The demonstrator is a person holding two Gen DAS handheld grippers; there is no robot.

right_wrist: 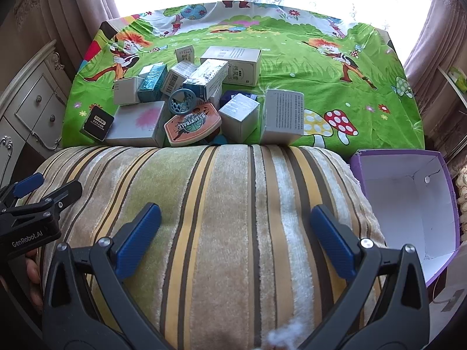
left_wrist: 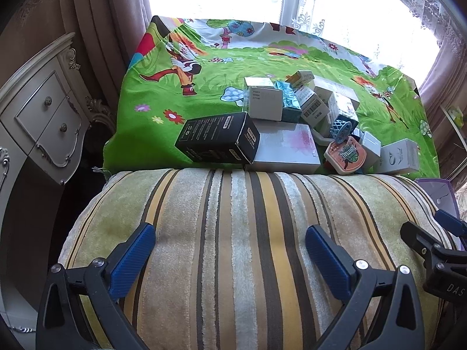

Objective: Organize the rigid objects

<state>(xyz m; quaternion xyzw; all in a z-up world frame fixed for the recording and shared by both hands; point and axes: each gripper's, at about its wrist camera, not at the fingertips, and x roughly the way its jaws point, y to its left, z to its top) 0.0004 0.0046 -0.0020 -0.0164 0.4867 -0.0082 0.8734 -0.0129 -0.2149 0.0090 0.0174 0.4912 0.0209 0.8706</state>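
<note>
A heap of small cartons lies on a table with a green cartoon cloth [left_wrist: 204, 99] [right_wrist: 292, 67]. It holds a black box [left_wrist: 216, 138] [right_wrist: 97, 122], a flat silver box with a pink blot [left_wrist: 284, 148] [right_wrist: 137, 124], an orange basketball toy backboard [left_wrist: 346, 157] [right_wrist: 191, 124] with a blue hoop [right_wrist: 182, 100], a silver cube [right_wrist: 239, 115] and a grey printed box [right_wrist: 281, 116]. My left gripper [left_wrist: 230, 253] and right gripper [right_wrist: 236, 236] are both open and empty, side by side above a striped cushion [left_wrist: 233, 233] [right_wrist: 233, 204], well short of the heap.
An open, empty purple box with a white inside [right_wrist: 408, 204] stands right of the cushion; its corner shows in the left wrist view [left_wrist: 437, 195]. A cream dresser with drawers [left_wrist: 43, 116] [right_wrist: 32, 108] stands at the left. Curtains and a bright window lie behind the table.
</note>
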